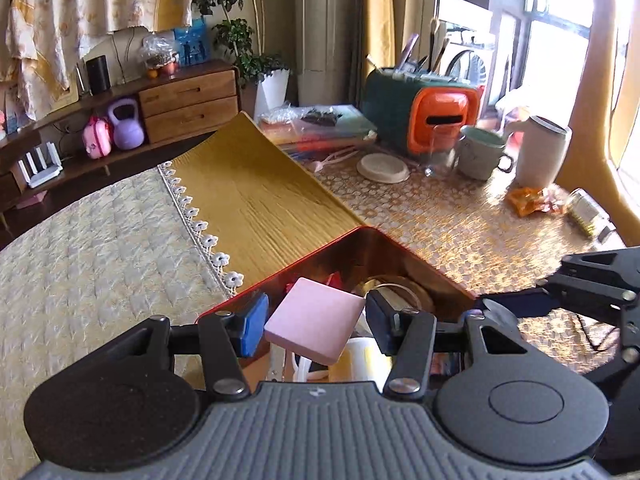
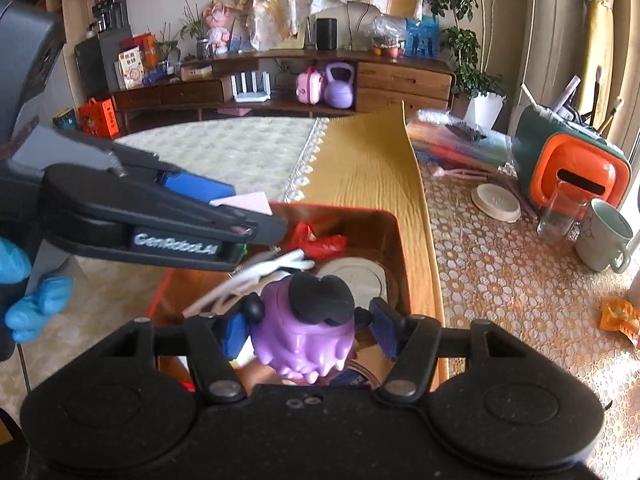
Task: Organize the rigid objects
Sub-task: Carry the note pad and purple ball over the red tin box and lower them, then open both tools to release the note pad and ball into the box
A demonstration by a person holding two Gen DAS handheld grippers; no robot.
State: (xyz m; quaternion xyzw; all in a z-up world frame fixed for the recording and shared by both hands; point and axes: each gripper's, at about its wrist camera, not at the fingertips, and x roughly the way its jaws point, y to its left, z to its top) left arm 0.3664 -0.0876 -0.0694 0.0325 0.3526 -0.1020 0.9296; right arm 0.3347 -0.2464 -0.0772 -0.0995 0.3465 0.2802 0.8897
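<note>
An open red box [image 1: 424, 268] with a gold lid [image 1: 256, 200] stands on the table and holds several small items. My left gripper [image 1: 316, 320] is shut on a flat pink square block [image 1: 316, 320], held tilted over the box. It also shows in the right wrist view [image 2: 224, 216] at the left, with the pink block [image 2: 244, 202] between its fingers. My right gripper [image 2: 306, 328] is shut on a purple toy figure [image 2: 308, 332] with black eyes, above the box's [image 2: 400, 248] near side. A round cream lid [image 2: 356, 276] and white cables [image 2: 260, 276] lie inside.
On the lace tablecloth to the right are a cream lid [image 1: 382, 168], a glass [image 2: 560, 212], a mug [image 1: 478, 152], a white jug [image 1: 542, 152], an orange-green holder [image 1: 424, 108], snack wrappers [image 1: 532, 200] and stacked packets [image 1: 320, 124]. A quilted cloth [image 1: 100, 248] covers the left.
</note>
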